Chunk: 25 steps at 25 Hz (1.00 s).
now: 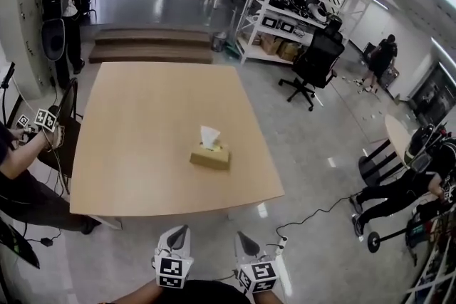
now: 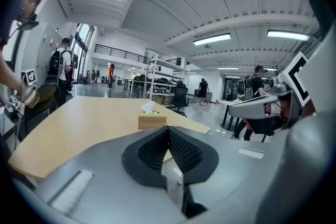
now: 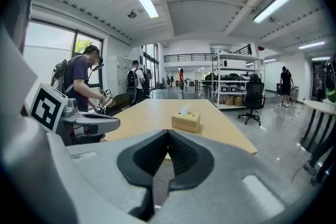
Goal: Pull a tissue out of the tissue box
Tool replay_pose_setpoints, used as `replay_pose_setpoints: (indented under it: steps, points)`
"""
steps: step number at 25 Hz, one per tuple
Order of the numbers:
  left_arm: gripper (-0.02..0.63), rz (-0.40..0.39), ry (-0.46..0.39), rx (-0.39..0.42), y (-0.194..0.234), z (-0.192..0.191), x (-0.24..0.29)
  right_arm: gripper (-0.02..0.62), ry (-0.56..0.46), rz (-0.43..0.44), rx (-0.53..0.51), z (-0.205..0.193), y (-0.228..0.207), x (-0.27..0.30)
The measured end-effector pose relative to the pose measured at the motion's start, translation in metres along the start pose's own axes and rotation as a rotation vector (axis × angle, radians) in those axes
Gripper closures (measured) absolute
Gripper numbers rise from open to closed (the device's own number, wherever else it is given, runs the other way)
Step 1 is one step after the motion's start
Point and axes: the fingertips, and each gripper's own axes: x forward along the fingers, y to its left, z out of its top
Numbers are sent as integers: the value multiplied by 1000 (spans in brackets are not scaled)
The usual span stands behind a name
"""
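Note:
A tan tissue box [image 1: 210, 156] with a white tissue [image 1: 209, 137] standing out of its top sits on the wooden table [image 1: 135, 146], near the front right part. It also shows in the left gripper view as the tissue box [image 2: 151, 120] and in the right gripper view as the tissue box [image 3: 186, 121]. My left gripper [image 1: 178, 235] and right gripper [image 1: 246, 243] hang side by side off the table's near edge, well short of the box. Both have their jaws shut with nothing between them: left gripper [image 2: 168, 130], right gripper [image 3: 168, 134].
A person [image 1: 21, 153] sits at the table's left edge holding marker-cube grippers. A black office chair [image 1: 313, 60] and metal shelves [image 1: 285, 18] stand beyond the table's far right. Another person [image 1: 410, 181] crouches at the right by a round table [image 1: 399, 135]. Wooden steps [image 1: 153, 45] lie behind the table.

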Motion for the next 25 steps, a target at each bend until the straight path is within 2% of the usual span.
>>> replay_pose_setpoints:
  steps: [6,12,25]
  points:
    - [588,-17,2,4,40,1,6,604,20,-10,-7,5,34,27]
    - [588,-4,-21,2,75,18,6,604,37,-37,-14,19,39,55]
    - [588,74,-28,0,129,40,28,604,48,36,-47,47,46,127]
